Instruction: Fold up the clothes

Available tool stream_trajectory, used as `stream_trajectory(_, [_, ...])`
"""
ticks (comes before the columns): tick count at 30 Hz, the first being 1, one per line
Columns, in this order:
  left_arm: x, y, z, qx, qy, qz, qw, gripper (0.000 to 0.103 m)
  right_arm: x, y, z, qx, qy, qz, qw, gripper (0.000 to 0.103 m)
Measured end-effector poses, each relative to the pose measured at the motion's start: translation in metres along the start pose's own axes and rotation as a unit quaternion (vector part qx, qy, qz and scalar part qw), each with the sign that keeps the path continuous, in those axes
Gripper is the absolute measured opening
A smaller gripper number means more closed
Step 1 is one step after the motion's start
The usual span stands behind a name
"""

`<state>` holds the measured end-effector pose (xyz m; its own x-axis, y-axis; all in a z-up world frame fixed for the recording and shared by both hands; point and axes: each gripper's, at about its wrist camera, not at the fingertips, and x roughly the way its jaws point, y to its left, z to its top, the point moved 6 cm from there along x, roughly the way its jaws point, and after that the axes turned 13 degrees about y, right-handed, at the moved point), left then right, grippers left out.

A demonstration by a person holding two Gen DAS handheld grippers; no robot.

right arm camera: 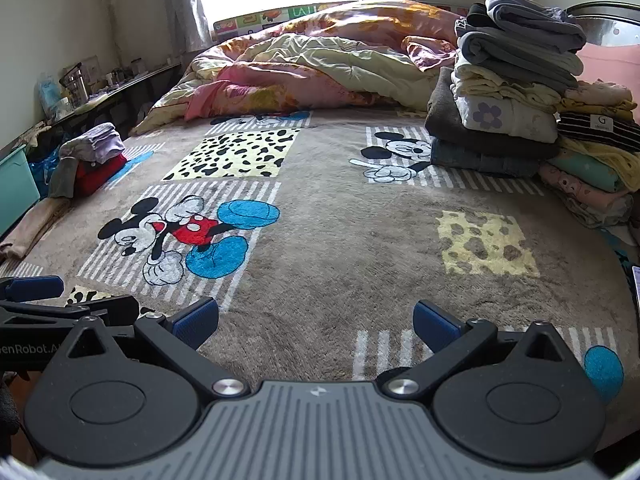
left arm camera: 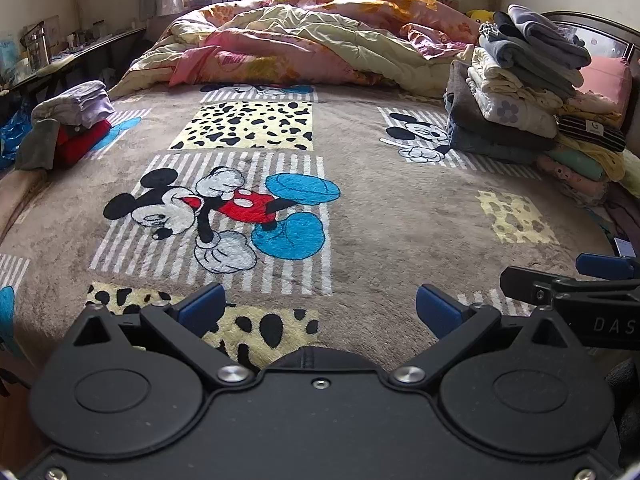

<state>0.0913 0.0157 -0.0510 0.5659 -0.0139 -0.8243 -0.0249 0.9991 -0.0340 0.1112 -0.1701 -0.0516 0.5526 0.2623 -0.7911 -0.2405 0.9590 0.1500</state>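
Sitting in two separate heaps on the bed, the clothes are already folded: a tall stack [left arm camera: 516,92] at the far right, and a small pile [left arm camera: 70,120] at the far left edge. The tall stack holds about seven or eight folded pieces that can be counted, grey ones on top, cream ones in the middle with one purple flower print, a brown one and a blue denim one at the bottom; just beside it on the right lies a second, lower heap [left arm camera: 588,148] with a striped black piece, a yellow, a green and a pink one. The small pile at the left shows three pieces: a pale lilac one on top, a red one under it, and a grey one hanging off the side. Between the two heaps the brown blanket [left arm camera: 380,208] lies bare, printed with cartoon mice, two whole ones in view, and spotted yellow squares. Beyond it a rumpled flowered quilt [left arm camera: 304,36] fills the far end under one bright window. Near the camera, the left gripper [left arm camera: 320,308] hovers over the blanket with both blue pads spread wide, holding nothing; the right gripper [right arm camera: 316,324] hangs just beside it, likewise spread apart and empty.
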Motion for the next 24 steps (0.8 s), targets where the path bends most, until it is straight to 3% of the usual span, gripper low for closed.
stream_trajectory(9, [0.008,0.002,0.003,0.005,0.003,-0.005,1.0000,0.102,0.007,0.001,0.001,0.002,-0.001,0.001,1.000,0.103])
stream_trajectory(16, [0.012,0.016,0.002,-0.001,-0.003,-0.019,0.9998,0.103,0.012,0.002,0.001,0.012,-0.005,0.071,0.997,0.103])
stream_trajectory(20, [0.018,0.047,0.005,-0.023,-0.011,-0.012,0.9996,0.103,0.019,0.009,0.011,-0.010,-0.022,0.053,0.998,0.103])
stream_trajectory(24, [0.029,0.111,0.011,-0.085,-0.025,0.016,0.9959,0.103,0.030,0.010,0.025,-0.001,-0.033,0.066,0.997,0.103])
